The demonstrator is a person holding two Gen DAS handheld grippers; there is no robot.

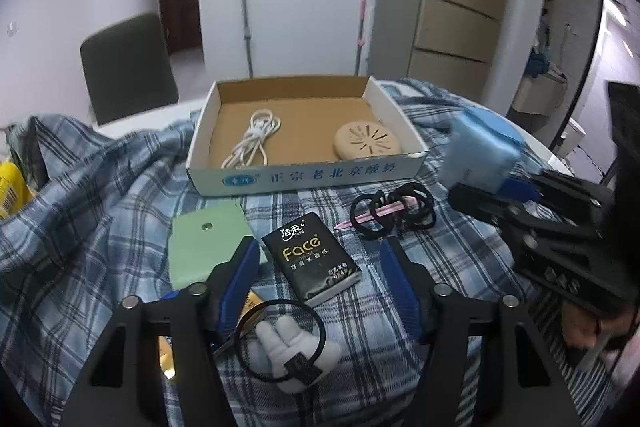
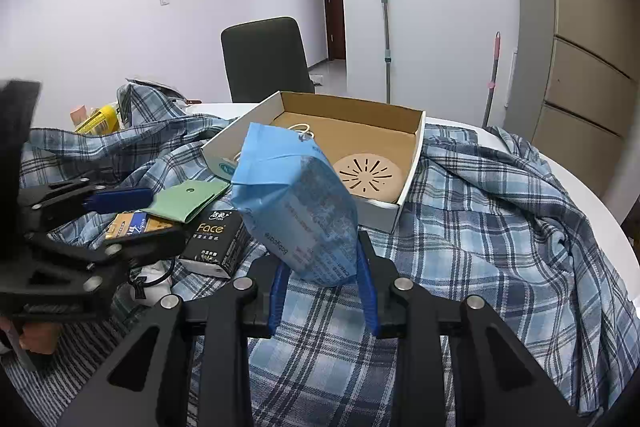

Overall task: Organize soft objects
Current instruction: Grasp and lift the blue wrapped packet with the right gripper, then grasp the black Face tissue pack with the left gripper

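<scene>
Soft blue plastic wipes pack [image 2: 294,203] (crinkled) is held by right gripper [image 2: 324,259]; left gripper [image 1: 320,255] is spread wide above plaid cloth [image 2: 500,227].

One box [image 1: 304,179], two tissue packs [image 1: 310,255] [image 2: 296,203], several hair ties [image 1: 394,211].

A home: mop [image 2: 385,27], wardrobe [image 2: 588,47], plaid-covered table [image 2: 568,163].

Plaid shirt [image 2: 500,211] over seemingly round table [image 2: 592,183]
</scene>
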